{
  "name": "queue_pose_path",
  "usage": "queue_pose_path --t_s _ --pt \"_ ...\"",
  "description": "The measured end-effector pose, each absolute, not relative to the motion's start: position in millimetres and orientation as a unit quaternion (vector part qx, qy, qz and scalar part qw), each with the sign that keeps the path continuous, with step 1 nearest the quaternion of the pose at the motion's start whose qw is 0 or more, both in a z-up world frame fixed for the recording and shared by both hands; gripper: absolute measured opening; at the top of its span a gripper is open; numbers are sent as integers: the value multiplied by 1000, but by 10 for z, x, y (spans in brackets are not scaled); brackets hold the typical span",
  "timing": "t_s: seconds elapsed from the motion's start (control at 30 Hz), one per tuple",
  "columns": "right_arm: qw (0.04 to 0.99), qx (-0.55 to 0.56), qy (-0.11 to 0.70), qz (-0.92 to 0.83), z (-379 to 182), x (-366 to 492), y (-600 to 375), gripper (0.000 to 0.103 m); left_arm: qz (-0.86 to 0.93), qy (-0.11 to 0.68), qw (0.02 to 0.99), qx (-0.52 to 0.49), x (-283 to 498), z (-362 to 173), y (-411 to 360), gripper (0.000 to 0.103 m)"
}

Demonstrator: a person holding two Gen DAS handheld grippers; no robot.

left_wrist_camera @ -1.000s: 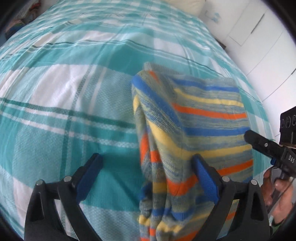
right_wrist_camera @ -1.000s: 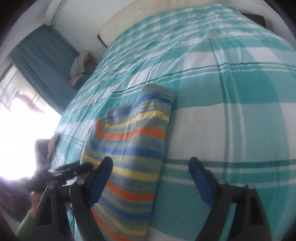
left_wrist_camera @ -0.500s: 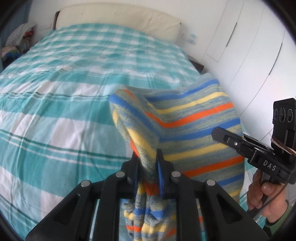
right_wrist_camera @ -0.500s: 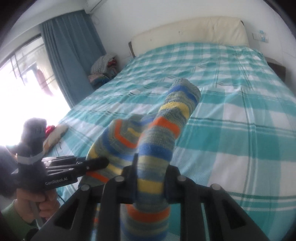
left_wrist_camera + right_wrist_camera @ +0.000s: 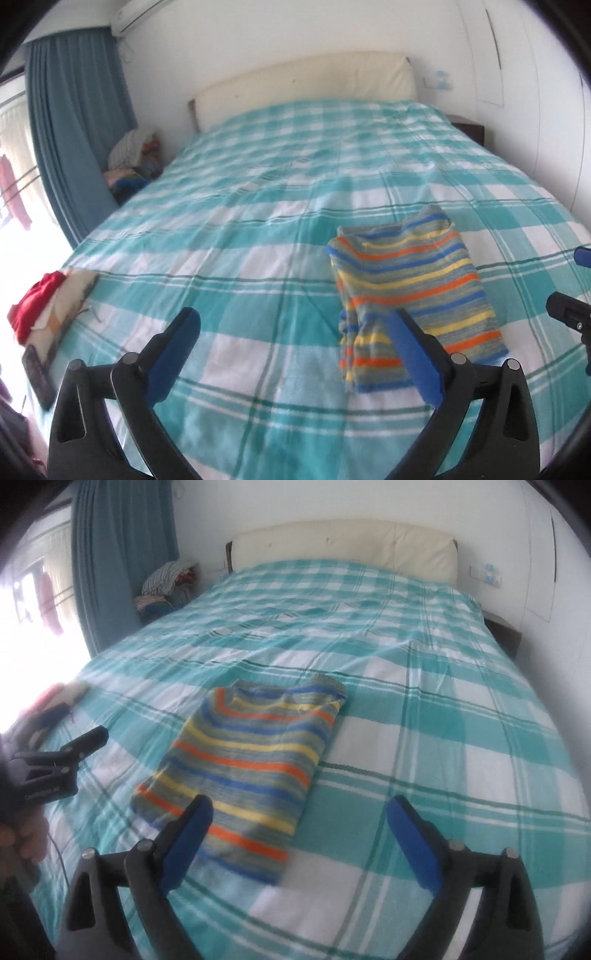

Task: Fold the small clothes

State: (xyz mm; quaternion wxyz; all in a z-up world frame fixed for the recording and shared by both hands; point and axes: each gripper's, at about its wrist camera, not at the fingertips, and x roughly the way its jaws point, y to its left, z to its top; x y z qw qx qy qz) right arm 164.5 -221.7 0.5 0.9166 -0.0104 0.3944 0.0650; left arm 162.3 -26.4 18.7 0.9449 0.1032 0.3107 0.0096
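A striped knit garment (image 5: 413, 299), in blue, yellow, orange and grey, lies folded flat on the teal and white checked bed cover (image 5: 258, 229). It also shows in the right wrist view (image 5: 251, 760). My left gripper (image 5: 299, 354) is open and empty, held above the bed just left of the garment. My right gripper (image 5: 299, 842) is open and empty, above the garment's near right corner. The left gripper shows at the left edge of the right wrist view (image 5: 62, 764).
A red cloth (image 5: 33, 306) and a dark flat object (image 5: 37, 376) lie at the bed's left edge. A pile of clothes (image 5: 133, 158) sits by the blue curtain (image 5: 74, 122). The cream headboard (image 5: 306, 85) and white cupboards (image 5: 535, 74) stand behind.
Half a second ago both grippers were shut on the lifted garment. Now both are open and drawn back, and the garment lies folded on the bed.
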Motion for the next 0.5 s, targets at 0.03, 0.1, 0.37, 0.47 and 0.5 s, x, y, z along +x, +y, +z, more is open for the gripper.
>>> queue_pose_path --t_s 0.03,0.1,0.37,0.47,0.5 --pt "919 -16 390 52 88 1535 -2184 103 13 309 946 95 1516 251 -245 102" --pt "918 -16 395 32 219 1370 -2102 103 11 310 947 84 1328 357 -233 102" --pt "912 -43 408 21 589 714 -1594 102 -18 354 933 60 744 471 -149 102" --pt "912 -40 408 3 665 496 -1513 102 -7 347 935 70 519 488 -124 102" --pt "911 -38 410 -1 687 426 -1497 102 -3 344 936 76 463 494 -125 102"
